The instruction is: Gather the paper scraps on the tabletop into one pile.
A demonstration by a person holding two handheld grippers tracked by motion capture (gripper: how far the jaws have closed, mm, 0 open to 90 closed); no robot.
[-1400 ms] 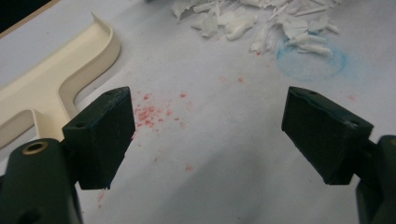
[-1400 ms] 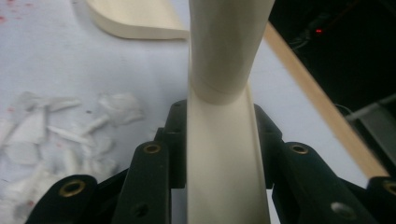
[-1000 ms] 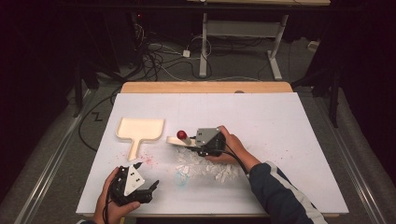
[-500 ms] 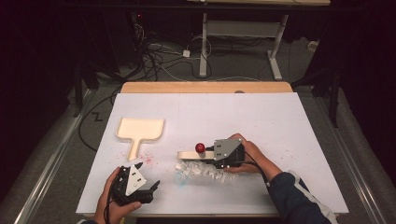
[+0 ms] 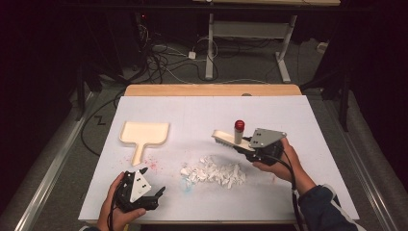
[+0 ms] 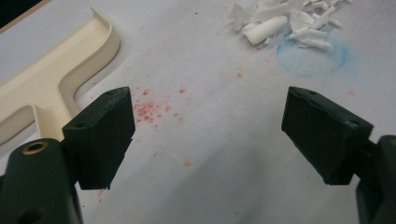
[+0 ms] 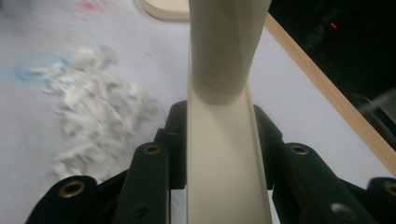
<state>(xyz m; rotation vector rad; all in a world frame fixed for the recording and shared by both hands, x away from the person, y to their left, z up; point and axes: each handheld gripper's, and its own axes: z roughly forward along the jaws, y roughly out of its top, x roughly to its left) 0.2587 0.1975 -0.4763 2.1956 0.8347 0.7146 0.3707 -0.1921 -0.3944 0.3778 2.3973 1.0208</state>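
Your right gripper view cuts the brush [image 7: 224, 140] off at the top; the scraps [image 7: 93, 116] look blurred.

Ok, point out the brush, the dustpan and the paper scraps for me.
brush [image 5: 225, 139], high view, on its cream head above the bristles
dustpan [image 5: 144, 133], high view, on the middle of its flat tray
paper scraps [image 5: 214, 173], high view, on the middle of the white pile
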